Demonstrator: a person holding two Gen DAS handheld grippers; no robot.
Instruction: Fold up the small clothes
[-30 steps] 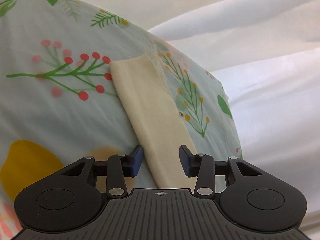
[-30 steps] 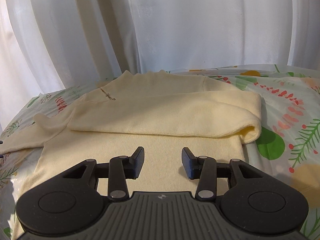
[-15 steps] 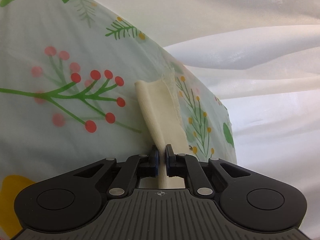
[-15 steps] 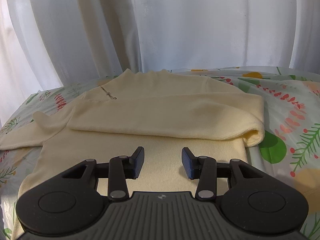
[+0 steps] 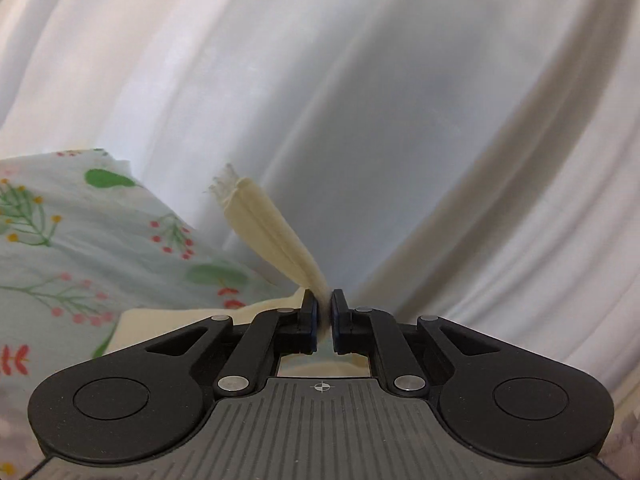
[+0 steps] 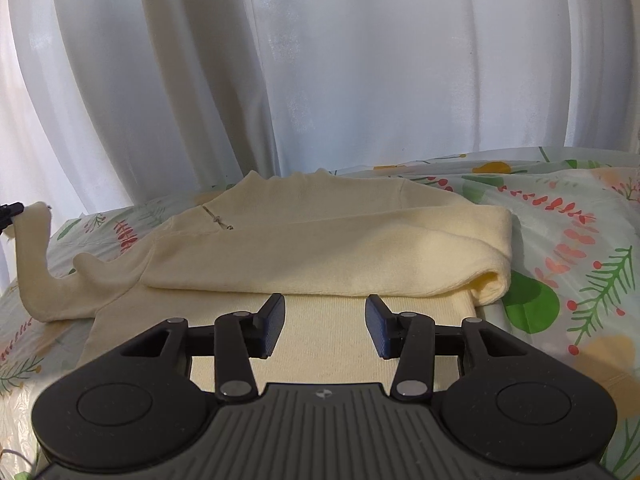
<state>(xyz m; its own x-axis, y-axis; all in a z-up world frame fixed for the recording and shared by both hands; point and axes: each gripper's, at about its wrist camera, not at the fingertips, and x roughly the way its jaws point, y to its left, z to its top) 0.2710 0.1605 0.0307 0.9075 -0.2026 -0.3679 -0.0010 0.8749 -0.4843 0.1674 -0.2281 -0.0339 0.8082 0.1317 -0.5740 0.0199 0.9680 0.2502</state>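
A small cream sweater (image 6: 320, 236) lies on a floral cloth (image 6: 568, 240), its right sleeve folded across the body. My left gripper (image 5: 324, 320) is shut on the cuff of the left sleeve (image 5: 268, 232), which sticks up past the fingers. In the right wrist view that sleeve (image 6: 34, 260) rises at the far left, held by the left gripper (image 6: 8, 212) at the frame edge. My right gripper (image 6: 324, 328) is open and empty, hovering over the sweater's lower body.
White curtains (image 6: 320, 80) hang close behind the table. The floral cloth (image 5: 80, 248) drops off at its edge at the left of the left wrist view.
My left gripper closed on the left sleeve cuff and lifted it off the cloth, swinging up toward the curtains. The right gripper stayed open, nearly still.
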